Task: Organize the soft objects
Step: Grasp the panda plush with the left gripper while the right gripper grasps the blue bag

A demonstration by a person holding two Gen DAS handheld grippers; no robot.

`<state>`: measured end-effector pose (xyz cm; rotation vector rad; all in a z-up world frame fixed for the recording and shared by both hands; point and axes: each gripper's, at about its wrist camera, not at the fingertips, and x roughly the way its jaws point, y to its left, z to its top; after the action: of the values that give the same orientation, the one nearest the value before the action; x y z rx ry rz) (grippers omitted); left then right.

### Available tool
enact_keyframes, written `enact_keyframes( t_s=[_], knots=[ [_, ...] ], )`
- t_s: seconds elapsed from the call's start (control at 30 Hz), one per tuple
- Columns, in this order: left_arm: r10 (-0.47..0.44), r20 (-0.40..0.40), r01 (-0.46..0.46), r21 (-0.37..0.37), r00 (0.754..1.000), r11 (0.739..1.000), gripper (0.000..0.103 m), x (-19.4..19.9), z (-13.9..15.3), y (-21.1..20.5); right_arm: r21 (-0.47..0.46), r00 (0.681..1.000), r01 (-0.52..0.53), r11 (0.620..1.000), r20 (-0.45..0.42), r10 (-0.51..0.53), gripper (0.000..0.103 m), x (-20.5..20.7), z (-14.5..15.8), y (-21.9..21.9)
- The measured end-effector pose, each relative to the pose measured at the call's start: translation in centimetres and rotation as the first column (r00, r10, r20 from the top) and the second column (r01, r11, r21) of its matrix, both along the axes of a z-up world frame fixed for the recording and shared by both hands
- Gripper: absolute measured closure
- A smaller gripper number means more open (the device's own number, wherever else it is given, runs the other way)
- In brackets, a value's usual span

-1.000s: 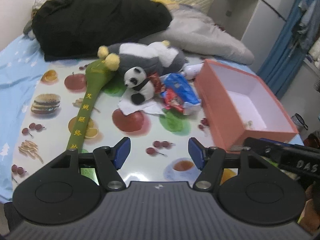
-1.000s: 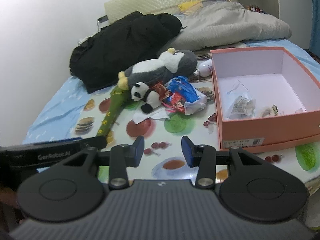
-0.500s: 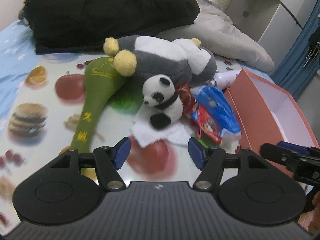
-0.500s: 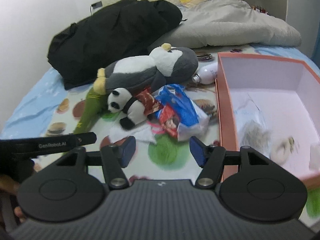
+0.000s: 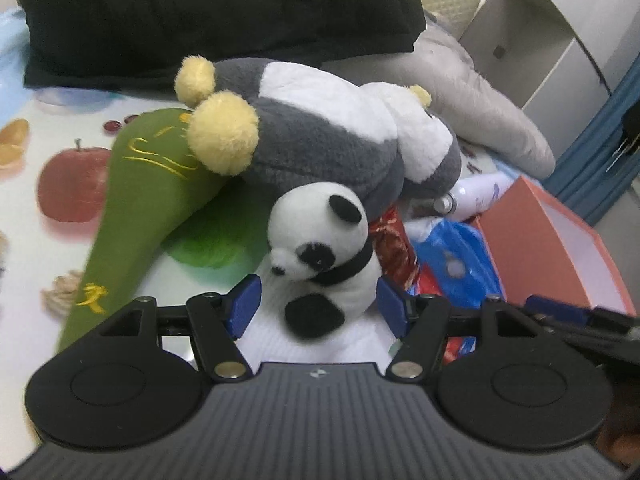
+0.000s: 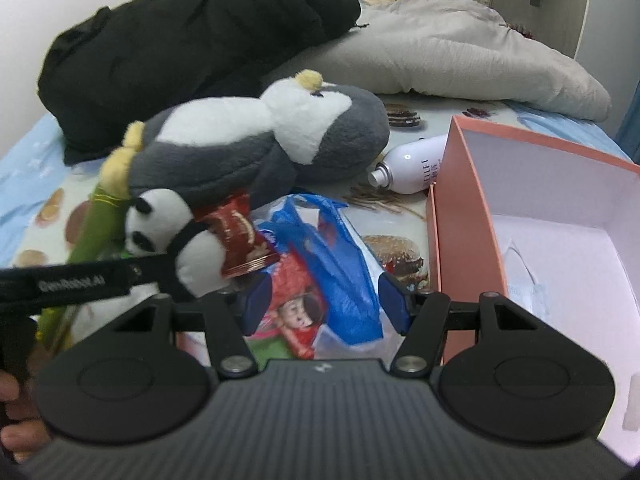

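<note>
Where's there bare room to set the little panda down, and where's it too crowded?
Free: most of the pink box floor, with only small scraps, and the printed tablecloth left of the green plush. Crowded: between penguin, panda, blue bag, white bottle and the box wall, where things overlap.

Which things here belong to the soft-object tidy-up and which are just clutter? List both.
Part of the job:
- small panda plush, between the open left hand-held gripper fingers
- grey penguin plush
- green plush stick
- orange box
- right hand-held gripper, open over the blue plastic bag

Just lying about:
- white spray bottle
- red snack packet
- black coat
- grey quilt
</note>
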<state>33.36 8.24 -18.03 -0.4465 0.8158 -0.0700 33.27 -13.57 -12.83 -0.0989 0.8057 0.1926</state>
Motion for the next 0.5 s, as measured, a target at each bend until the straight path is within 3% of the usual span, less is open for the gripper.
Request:
enact_keyframes(
  t_s=[0.2, 0.3, 0.4, 0.43, 0.5],
  knots=[
    [0.055, -0.021, -0.056, -0.062, 0.998, 0.996, 0.034, 1.8, -1.4, -0.1, -0.034, 1.0, -0.006, 0.999, -0.013, 0.006, 0.042, 2.0, -1.8, 0.0],
    [0.072, -0.019, -0.073, -0.092, 0.997, 0.993, 0.035, 2.4, -1.7, -0.3, -0.018, 0.999, -0.011, 1.0, -0.048, 0.011, 0.048, 3.0, -2.7, -0.1],
    [0.067, -0.008, -0.067, -0.085, 0.998, 0.994, 0.04, 2.7, -1.7, -0.9, 0.026, 0.996, -0.012, 1.0, -0.083, 0.015, 0.06, 3.6, -3.2, -0.4],
    [0.065, -0.003, -0.065, -0.09, 0.998, 0.994, 0.042, 2.8, -1.7, -1.0, 0.016, 0.996, -0.012, 1.0, -0.087, 0.013, 0.07, 3.7, -3.2, -0.4],
    [0.067, -0.005, -0.068, -0.096, 0.998, 0.993, 0.046, 2.9, -1.6, -1.1, 0.026, 0.996, -0.021, 0.999, -0.09, 0.023, 0.079, 3.7, -3.2, -0.3]
  ],
)
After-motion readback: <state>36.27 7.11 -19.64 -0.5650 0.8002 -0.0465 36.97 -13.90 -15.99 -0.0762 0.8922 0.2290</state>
